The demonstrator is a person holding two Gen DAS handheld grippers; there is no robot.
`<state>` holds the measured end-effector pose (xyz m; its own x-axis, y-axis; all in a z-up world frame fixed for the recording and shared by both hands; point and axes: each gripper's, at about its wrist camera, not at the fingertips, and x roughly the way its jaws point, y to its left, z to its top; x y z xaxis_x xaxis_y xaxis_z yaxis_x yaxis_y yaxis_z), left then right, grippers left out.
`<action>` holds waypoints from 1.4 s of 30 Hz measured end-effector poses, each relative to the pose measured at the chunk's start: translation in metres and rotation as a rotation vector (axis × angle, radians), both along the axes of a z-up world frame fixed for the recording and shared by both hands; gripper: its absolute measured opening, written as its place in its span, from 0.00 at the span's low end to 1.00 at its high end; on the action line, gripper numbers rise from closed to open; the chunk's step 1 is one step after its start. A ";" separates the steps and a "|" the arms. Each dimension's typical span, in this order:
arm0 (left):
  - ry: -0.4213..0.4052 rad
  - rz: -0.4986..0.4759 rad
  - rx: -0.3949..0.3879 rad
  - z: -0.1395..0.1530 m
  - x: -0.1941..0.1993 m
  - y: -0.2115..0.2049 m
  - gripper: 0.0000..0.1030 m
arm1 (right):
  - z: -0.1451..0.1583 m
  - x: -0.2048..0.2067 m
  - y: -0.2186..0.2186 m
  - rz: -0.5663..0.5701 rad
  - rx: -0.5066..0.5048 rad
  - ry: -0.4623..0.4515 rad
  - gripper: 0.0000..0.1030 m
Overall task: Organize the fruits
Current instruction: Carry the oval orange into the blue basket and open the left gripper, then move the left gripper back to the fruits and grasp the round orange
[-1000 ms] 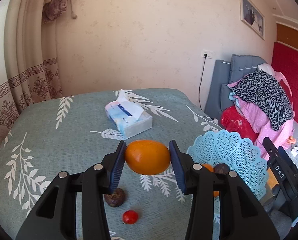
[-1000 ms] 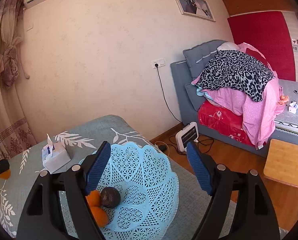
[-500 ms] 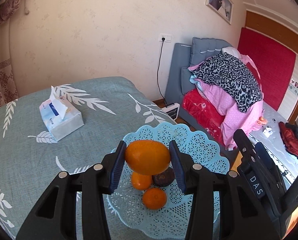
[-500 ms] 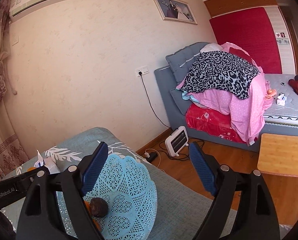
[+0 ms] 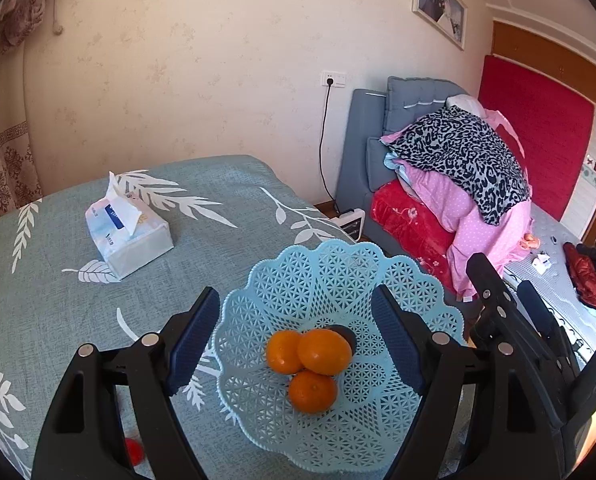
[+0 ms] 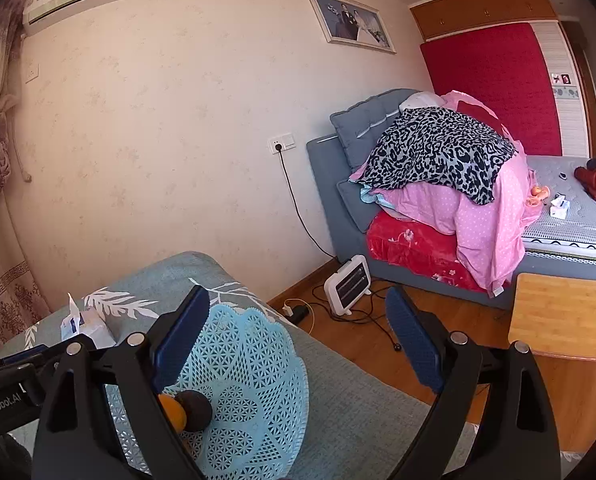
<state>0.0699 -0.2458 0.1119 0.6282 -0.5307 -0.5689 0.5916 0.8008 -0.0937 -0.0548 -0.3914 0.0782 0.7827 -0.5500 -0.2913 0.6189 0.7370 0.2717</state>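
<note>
hovering above the blue lattice basket (image 5: 338, 280), left tongs (image 5: 298, 340) just opened wide, empty; three oranges (image 5: 324, 351) inside. right tongs (image 6: 298, 336) widening, empty, past the basket's rim near the desk (image 5: 57, 300) edge.

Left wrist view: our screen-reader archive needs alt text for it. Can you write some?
The open left gripper hangs over a pale blue lattice basket holding three oranges and a dark fruit; its jaws have just opened and nothing is between them. The basket sits on a leaf-patterned tablecloth with a tissue pack behind it.
</note>
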 end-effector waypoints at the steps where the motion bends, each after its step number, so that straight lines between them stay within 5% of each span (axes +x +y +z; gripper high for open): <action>1: 0.001 0.015 0.000 0.000 0.000 0.004 0.77 | 0.001 0.000 0.001 -0.001 -0.004 -0.002 0.88; 14: -0.004 0.177 0.051 0.004 -0.007 0.071 0.87 | -0.001 0.003 0.005 0.024 -0.023 0.011 0.89; 26: 0.014 0.390 0.082 0.011 -0.015 0.184 0.89 | -0.002 0.011 0.029 0.085 -0.112 0.042 0.89; 34: 0.144 0.532 0.074 -0.019 -0.008 0.248 0.89 | -0.005 0.017 0.039 0.104 -0.147 0.068 0.89; 42: 0.276 0.541 0.043 -0.056 -0.029 0.274 0.89 | -0.009 0.021 0.040 0.116 -0.157 0.089 0.89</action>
<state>0.0410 0.0285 0.0563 0.6285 -0.1503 -0.7632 0.0581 0.9875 -0.1466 -0.0335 -0.3514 0.0696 0.8182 -0.5020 -0.2804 0.5442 0.8335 0.0959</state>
